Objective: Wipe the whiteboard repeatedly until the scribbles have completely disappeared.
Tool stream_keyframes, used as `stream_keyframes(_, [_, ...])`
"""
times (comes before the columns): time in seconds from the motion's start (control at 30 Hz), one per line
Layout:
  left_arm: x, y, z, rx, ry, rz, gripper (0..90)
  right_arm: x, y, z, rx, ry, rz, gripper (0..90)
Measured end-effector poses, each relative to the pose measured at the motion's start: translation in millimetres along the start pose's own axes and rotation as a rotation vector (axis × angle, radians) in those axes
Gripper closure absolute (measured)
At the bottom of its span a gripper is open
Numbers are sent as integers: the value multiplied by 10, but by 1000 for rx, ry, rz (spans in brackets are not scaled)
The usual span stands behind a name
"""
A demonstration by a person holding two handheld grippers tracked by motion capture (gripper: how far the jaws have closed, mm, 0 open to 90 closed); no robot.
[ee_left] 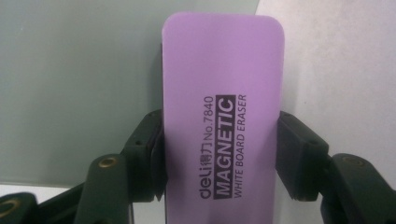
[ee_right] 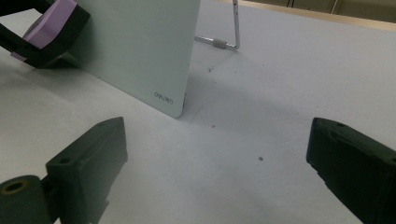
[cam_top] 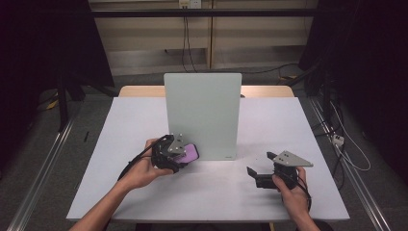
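The right gripper rests on the worktop with jaws spread wide, nothing between them. Further in, the left gripper clamps the purple eraser just before the whiteboard's lower left corner: pickup looks done, wiping seemingly not begun.

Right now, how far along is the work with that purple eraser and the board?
Done: the left gripper is clamped on the purple eraser. In hand: it holds the eraser at the whiteboard's lower left. Left: any wiping or putting down. The right gripper sits open beside the board.
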State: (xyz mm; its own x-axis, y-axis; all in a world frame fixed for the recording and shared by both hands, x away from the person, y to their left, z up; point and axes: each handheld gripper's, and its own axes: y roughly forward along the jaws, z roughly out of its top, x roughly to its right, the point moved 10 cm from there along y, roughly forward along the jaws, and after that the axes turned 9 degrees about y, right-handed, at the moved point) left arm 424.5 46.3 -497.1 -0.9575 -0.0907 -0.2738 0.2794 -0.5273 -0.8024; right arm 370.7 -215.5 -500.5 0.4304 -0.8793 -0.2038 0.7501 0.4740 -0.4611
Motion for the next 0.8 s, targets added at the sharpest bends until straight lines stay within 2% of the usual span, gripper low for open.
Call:
stream_keyframes(0.1, [-51, -57, 26, 27, -11, 18, 410, 2, -3, 2, 1, 0, 1, 55])
stream_keyframes(0.13, [-80, -80, 32, 39, -26, 44, 410, -1, -4, 6, 5, 3, 3, 55])
stream_keyframes(0.27, [-147, -161, 35, 81, -57, 62, 409, -4, 8, 7, 1, 4, 5, 55])
stream_keyframes(0.3, [-166, -174, 42, 97, -69, 79, 410, -7, 10, 8, 1, 7, 5, 55])
stream_keyframes(0.43, [-200, -221, 58, 120, -81, 114, 410, -3, 27, 15, 2, 9, 4, 55])
stream_keyframes(0.6, [-255, -307, 62, 167, -124, 121, 410, -2, 32, 12, -2, 13, 5, 55])
stream_keyframes(0.67, [-274, -355, 72, 204, -154, 109, 410, -8, 31, 9, -4, 18, 6, 55])
stream_keyframes(0.8, [-287, -441, 66, 232, -184, 102, 409, -6, 23, 7, -1, 15, 8, 55])
